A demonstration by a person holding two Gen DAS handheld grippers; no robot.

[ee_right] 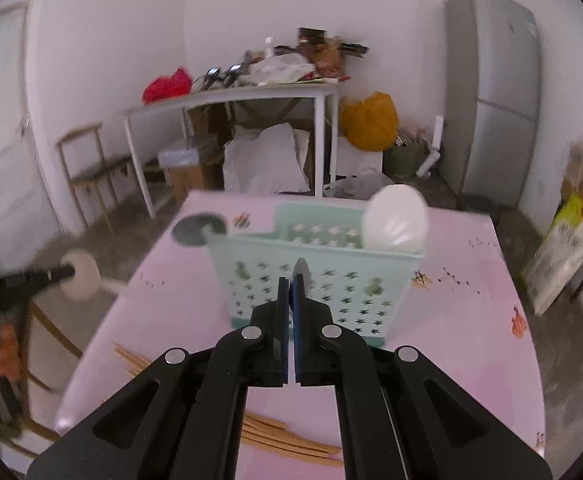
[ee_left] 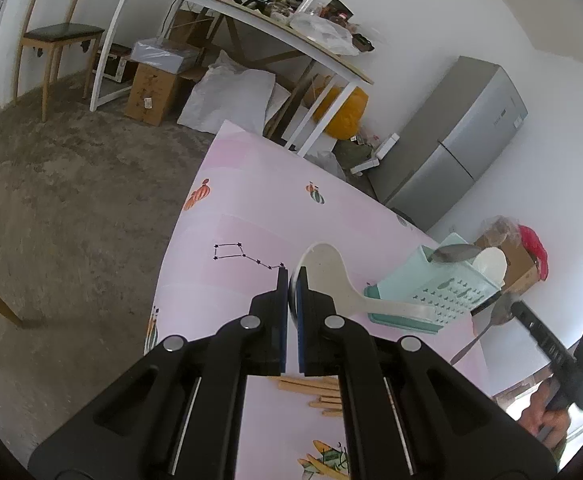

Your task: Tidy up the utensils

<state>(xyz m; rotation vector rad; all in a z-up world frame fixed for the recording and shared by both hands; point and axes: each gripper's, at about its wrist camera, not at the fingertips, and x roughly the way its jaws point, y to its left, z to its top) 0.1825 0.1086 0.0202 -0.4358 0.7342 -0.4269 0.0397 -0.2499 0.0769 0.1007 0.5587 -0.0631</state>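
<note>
Both grippers hold a utensil near the mint basket on the pink table.

Left wrist view: the left gripper [ee_left: 293, 276], at centre, is clenched on a white rice paddle [ee_left: 333, 276] held above the table [ee_left: 231, 216]. The basket [ee_left: 431, 292] stands at centre right with a spoon [ee_left: 453, 254] and a white scoop [ee_left: 491, 264] in it. Chopsticks [ee_left: 311, 390] lie at the bottom. At right, the right gripper [ee_left: 507, 304] grips a metal spoon.

Right wrist view: the right gripper [ee_right: 293, 280] pinches the metal spoon [ee_right: 302, 268] in front of the basket [ee_right: 315, 264]; the scoop [ee_right: 395, 218] stands in its right end. At left, blurred, the left gripper [ee_right: 61, 272] holds the paddle [ee_right: 81, 276]. Chopsticks [ee_right: 287, 440] lie at the bottom.
</note>
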